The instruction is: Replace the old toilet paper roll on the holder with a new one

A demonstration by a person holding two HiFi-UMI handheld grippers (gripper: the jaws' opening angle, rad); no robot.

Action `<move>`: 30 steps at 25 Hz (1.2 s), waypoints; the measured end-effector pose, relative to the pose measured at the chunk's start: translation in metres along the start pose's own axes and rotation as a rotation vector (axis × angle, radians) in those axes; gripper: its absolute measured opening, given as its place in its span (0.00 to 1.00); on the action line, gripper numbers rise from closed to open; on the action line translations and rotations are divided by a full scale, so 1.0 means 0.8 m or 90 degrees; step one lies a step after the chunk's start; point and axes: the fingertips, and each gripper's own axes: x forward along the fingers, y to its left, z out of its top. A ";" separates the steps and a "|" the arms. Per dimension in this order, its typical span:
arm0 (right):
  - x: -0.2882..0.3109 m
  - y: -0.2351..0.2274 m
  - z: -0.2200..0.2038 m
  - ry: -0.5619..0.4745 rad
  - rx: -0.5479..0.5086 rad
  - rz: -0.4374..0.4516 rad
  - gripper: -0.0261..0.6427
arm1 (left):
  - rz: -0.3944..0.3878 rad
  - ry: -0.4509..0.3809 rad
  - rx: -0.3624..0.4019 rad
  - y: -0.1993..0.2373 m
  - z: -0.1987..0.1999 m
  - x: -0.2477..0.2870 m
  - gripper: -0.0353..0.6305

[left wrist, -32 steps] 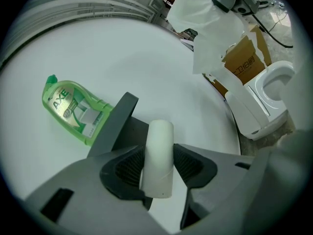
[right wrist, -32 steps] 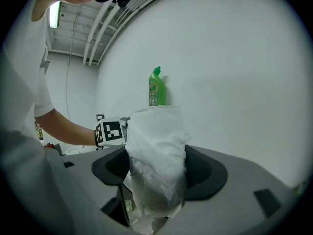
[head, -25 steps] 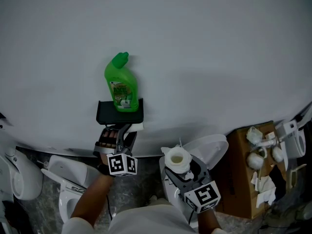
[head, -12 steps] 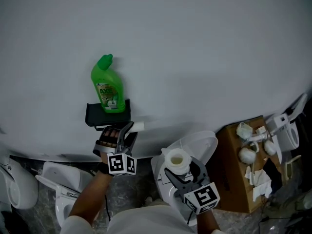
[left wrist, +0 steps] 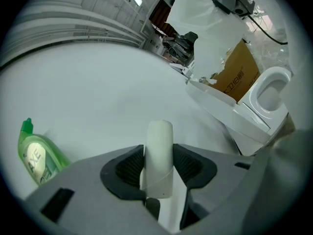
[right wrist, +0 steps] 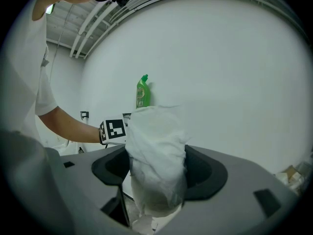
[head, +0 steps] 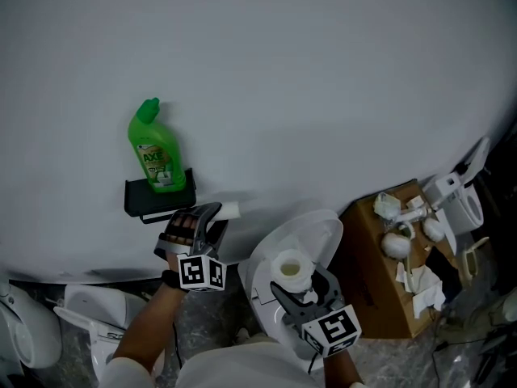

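A black wall holder point(head: 159, 200) carries a green cleaner bottle point(head: 152, 147) on its shelf. My left gripper point(head: 212, 213) is just right of the holder, shut on a slim white tube point(head: 229, 210). In the left gripper view the tube point(left wrist: 159, 153) stands pinched between both pads, with the bottle point(left wrist: 37, 153) at the far left. My right gripper point(head: 300, 286) is lower and to the right, shut on a full white toilet paper roll point(head: 291, 269). The roll point(right wrist: 157, 153) fills the jaws in the right gripper view, where the bottle point(right wrist: 142, 92) shows on the wall behind.
A white toilet with raised lid point(head: 319, 231) stands under the right gripper. A cardboard box point(head: 373, 253) of white fittings sits to the right. More white toilets point(head: 89, 323) stand at the lower left. The wall is plain white.
Both grippers have moved right, away from the holder, each keeping its load. The holder and bottle have slid left and up in the head view.
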 end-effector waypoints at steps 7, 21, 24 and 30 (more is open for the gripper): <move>-0.024 0.007 0.002 0.006 -0.003 -0.038 0.51 | 0.007 -0.073 -0.008 0.006 0.047 -0.009 0.34; -0.023 0.051 0.022 0.003 -0.023 -0.042 0.51 | 0.107 -0.116 -0.279 0.055 -0.002 -0.169 0.34; -0.001 0.067 0.025 0.005 -0.042 -0.021 0.51 | 0.109 -0.090 -0.318 0.050 -0.040 -0.201 0.34; 0.056 0.081 0.014 0.042 -0.088 0.007 0.51 | 0.156 -0.050 -0.461 0.055 -0.109 -0.278 0.34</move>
